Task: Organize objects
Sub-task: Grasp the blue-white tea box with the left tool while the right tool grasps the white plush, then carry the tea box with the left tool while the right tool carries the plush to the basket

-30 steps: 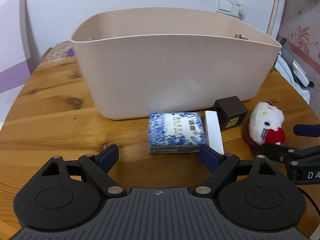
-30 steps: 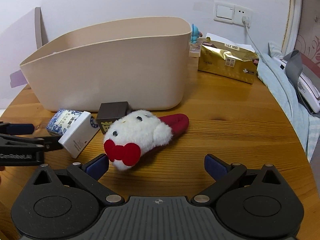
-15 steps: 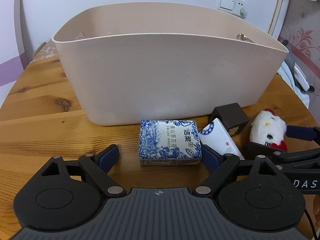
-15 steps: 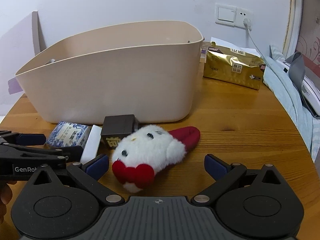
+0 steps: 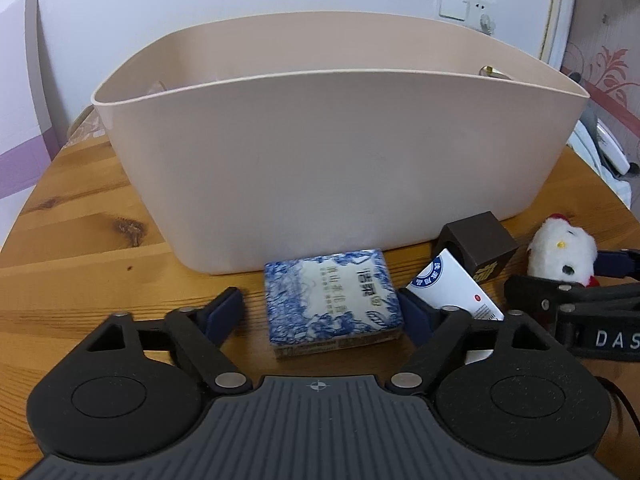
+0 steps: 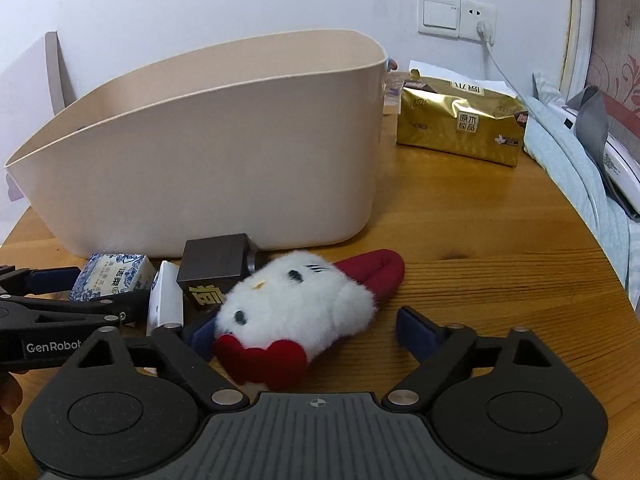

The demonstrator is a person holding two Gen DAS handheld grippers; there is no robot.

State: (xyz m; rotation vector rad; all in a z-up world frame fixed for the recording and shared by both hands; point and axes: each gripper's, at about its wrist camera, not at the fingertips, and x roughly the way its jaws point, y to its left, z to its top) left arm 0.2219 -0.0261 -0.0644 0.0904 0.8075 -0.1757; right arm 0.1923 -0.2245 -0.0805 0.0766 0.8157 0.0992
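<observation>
A blue-and-white tissue pack (image 5: 334, 296) lies on the wooden table in front of a large beige tub (image 5: 328, 140). My left gripper (image 5: 320, 312) is open, its fingers on either side of the pack. A white box (image 5: 460, 296) and a dark brown cube (image 5: 478, 246) lie just right of it. In the right wrist view, a white plush toy with a red bow (image 6: 296, 312) lies between the open fingers of my right gripper (image 6: 308, 332). The tub (image 6: 208, 160), cube (image 6: 216, 264), white box (image 6: 166, 300) and tissue pack (image 6: 114, 280) show behind and left.
A gold tissue package (image 6: 460, 124) lies behind the tub at the right, near a wall socket (image 6: 478, 20) with a cable. Bedding and a white device (image 6: 616, 168) lie past the table's right edge. My left gripper's side (image 6: 60, 316) shows at the left.
Both grippers have moved forward and lower. The tissue pack now sits between my left fingers and the plush toy between my right fingers. Both stay open.
</observation>
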